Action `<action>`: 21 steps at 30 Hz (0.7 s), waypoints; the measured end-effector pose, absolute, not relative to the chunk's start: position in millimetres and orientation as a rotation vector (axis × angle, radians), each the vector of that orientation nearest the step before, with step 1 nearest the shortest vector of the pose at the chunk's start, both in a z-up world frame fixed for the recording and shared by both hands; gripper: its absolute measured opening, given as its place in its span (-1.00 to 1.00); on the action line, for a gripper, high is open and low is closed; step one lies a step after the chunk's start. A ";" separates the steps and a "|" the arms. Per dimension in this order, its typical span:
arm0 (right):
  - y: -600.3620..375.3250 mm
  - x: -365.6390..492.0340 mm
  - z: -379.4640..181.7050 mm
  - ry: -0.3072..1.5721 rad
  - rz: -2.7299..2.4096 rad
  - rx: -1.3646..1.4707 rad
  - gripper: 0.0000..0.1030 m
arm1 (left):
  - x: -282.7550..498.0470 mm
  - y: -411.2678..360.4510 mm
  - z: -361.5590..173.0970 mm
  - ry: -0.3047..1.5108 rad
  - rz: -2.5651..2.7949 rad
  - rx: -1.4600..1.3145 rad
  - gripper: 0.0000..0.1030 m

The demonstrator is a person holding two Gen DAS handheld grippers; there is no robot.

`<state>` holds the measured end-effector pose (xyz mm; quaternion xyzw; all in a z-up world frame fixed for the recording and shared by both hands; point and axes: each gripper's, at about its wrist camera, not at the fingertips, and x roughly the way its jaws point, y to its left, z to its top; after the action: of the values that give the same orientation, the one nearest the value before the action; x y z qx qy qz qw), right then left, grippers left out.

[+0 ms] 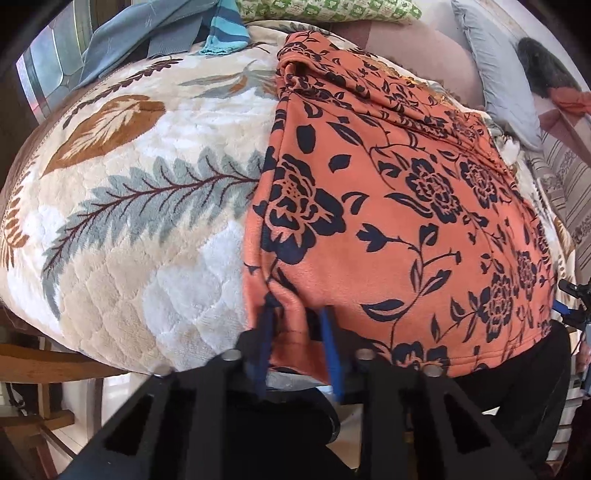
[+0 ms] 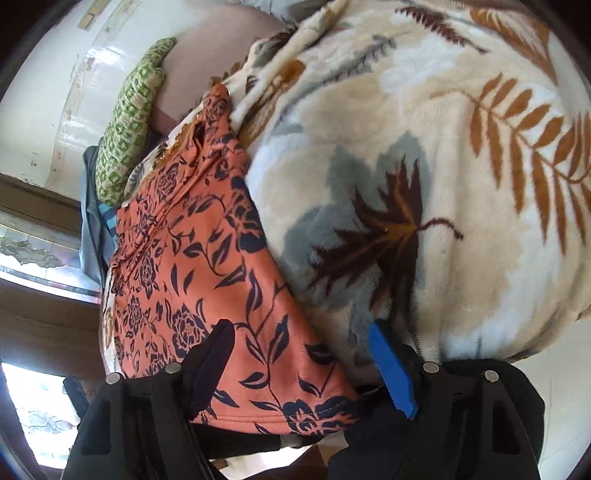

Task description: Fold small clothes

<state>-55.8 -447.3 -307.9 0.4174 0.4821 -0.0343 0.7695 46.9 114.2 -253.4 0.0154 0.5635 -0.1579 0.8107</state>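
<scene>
An orange garment (image 1: pixel 388 206) with a dark flower print lies flat on a cream leaf-patterned blanket (image 1: pixel 147 229), its hem at the bed's near edge. My left gripper (image 1: pixel 296 317) is shut on the hem near the garment's left corner, with a ridge of fabric pinched between its blue fingers. In the right wrist view, the garment (image 2: pixel 192 266) runs away to the upper left. My right gripper (image 2: pixel 301 339) is open over its other hem corner. One finger (image 2: pixel 218 347) rests over the orange cloth and the blue finger (image 2: pixel 388 354) stands over the blanket (image 2: pixel 424 166).
A green patterned pillow (image 1: pixel 325 9) lies at the head of the bed, with a grey-blue garment (image 1: pixel 147 33) and a striped blue cloth (image 1: pixel 225 33) beside it. A grey pillow (image 1: pixel 506 81) lies at the far right. Wooden furniture (image 1: pixel 40 365) stands below the bed's edge.
</scene>
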 end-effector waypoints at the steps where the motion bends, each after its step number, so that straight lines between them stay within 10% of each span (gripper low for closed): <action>1: -444.6 -52.8 -315.3 1.072 -0.030 0.934 0.43 | 47.6 115.3 -253.5 1.204 -0.337 0.029 -0.72; 6: -415.0 -39.6 -313.7 1.144 -0.015 0.743 0.12 | 46.7 117.5 -248.8 1.195 -0.362 0.014 -0.85; 9: -400.7 -34.7 -308.1 1.187 -0.025 0.601 -0.82 | 44.8 116.2 -239.4 1.178 -0.377 0.016 -0.86; 21: -392.5 -17.2 -239.2 0.966 0.298 0.814 -0.86 | 64.9 129.3 -155.0 1.065 -0.493 -0.068 -0.86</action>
<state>-17.2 -392.5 -239.2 0.3789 0.4500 0.1389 0.7966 64.9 129.3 -155.0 -0.0319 0.5023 -0.2328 0.8322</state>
